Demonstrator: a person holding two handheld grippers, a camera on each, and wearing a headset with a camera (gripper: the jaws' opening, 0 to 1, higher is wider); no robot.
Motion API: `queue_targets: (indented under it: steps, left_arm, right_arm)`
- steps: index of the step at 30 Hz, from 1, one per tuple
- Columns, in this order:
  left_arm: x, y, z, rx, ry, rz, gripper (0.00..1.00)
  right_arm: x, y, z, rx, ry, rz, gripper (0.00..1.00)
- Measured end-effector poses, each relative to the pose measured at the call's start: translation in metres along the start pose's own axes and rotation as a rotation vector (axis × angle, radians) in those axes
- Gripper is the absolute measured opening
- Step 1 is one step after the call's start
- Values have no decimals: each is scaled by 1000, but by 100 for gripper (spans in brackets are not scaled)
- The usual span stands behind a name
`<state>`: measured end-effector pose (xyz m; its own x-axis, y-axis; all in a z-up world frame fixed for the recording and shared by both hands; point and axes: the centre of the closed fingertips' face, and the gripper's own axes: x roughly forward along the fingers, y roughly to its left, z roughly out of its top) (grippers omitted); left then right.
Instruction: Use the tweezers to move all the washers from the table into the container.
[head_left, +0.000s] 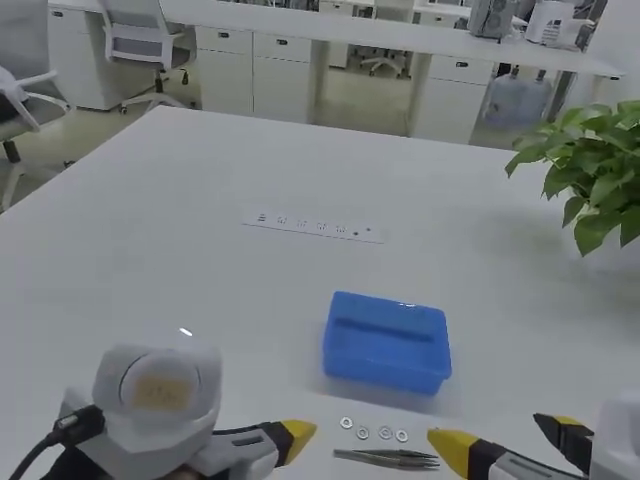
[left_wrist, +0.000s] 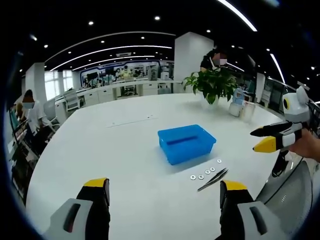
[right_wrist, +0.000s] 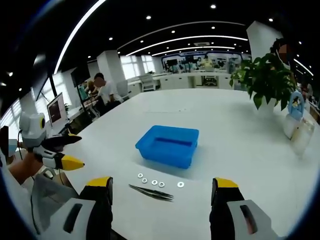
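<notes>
Tweezers (head_left: 388, 457) flat ahead of fingers, long axis crosswise, washers (head_left: 373, 431) just beyond, left gripper (left_wrist: 165, 185) and right gripper (right_wrist: 162, 182) fingers wide, empty.

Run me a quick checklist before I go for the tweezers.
1. Open, empty left tool: ok.
2. Open, empty right tool: ok.
3. Free access to the tweezers, lying flat on the table with nothing over them: ok.
4. A grip on the tweezers: not ok, neither tool touches them.
5. Open top on the blue container, just behind the washers: ok.
6. All washers in the container: not ok, they lie in a row on the table.
</notes>
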<state>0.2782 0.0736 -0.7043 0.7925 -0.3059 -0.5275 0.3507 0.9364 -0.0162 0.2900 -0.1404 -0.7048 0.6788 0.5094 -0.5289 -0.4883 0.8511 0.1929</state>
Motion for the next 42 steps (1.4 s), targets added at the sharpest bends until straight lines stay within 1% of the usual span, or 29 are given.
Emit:
queue_targets:
  steps: [6, 10, 14, 16, 17, 18, 19, 20, 21, 22, 23, 24, 25, 26, 27, 29, 31, 32, 33, 35, 36, 39, 41, 42]
  left_arm:
    - [0, -1, 0, 4, 2, -7, 92]
    - [1, -4, -1, 1, 5, -21, 89]
    - [8, -13, -5, 13, 24, -64, 81]
    - [14, -19, -7, 14, 33, -99, 74]
    - [17, -28, -8, 23, 45, -152, 69]
    - [20, -32, -9, 26, 50, -175, 64]
    - [24, -40, -10, 51, 54, -221, 55]
    - [27, -46, -13, 70, 70, -262, 47]
    - [30, -52, -17, 79, 93, -293, 41]
    - [35, -55, -21, 110, 117, -305, 37]
    - [39, -59, -22, 132, 125, -319, 35]
    - [43, -64, -25, 157, 142, -347, 33]
    - [46, -66, -27, 173, 152, -354, 31]
    - [50, -70, -28, 204, 160, -373, 28]
    - [53, -72, -30, 222, 169, -391, 26]
    - [59, -76, -31, 243, 171, -408, 22]
    - [67, -78, -37, 285, 196, -424, 18]
    - [73, -78, -40, 314, 201, -421, 17]
    - [75, -78, -41, 321, 204, -420, 17]
    - [84, -80, -52, 375, 240, -435, 15]
    - [88, -81, -53, 379, 239, -435, 13]
    - [96, -84, -60, 400, 260, -456, 11]
    - [98, -86, -63, 408, 270, -474, 13]
    - [101, -87, -63, 411, 271, -478, 12]
  right_arm:
    - [0, 0, 1, -5, 0, 0, 80]
    - [1, 0, -1, -7, 7, 2, 79]
    - [4, 1, -6, -7, 24, 9, 77]
    - [5, 1, -9, -6, 37, 9, 76]
    - [6, 1, -9, -6, 40, 9, 76]
    - [6, 0, -10, -5, 45, 11, 76]
    - [7, 0, -11, -5, 48, 11, 76]
    - [7, 0, -11, -5, 52, 10, 76]
    - [8, -1, -12, -3, 55, 10, 75]
    - [9, -1, -13, -1, 59, 10, 75]
    - [10, -2, -14, 3, 64, 10, 75]
    - [12, -2, -15, 7, 67, 10, 75]
    - [12, -2, -15, 9, 70, 10, 75]
    - [13, -2, -16, 12, 75, 12, 74]
    - [15, -1, -18, 16, 83, 14, 74]
    - [18, 0, -22, 18, 98, 20, 73]
    - [21, 1, -25, 16, 115, 25, 73]
    - [22, 1, -26, 16, 117, 27, 72]
    - [23, 2, -27, 17, 122, 32, 72]
    - [27, 5, -29, 15, 131, 45, 72]
    - [28, 5, -29, 11, 136, 47, 71]
    - [33, 7, -34, -13, 164, 56, 69]
    - [35, 7, -37, -26, 179, 66, 65]
    - [37, 9, -39, -33, 189, 79, 63]
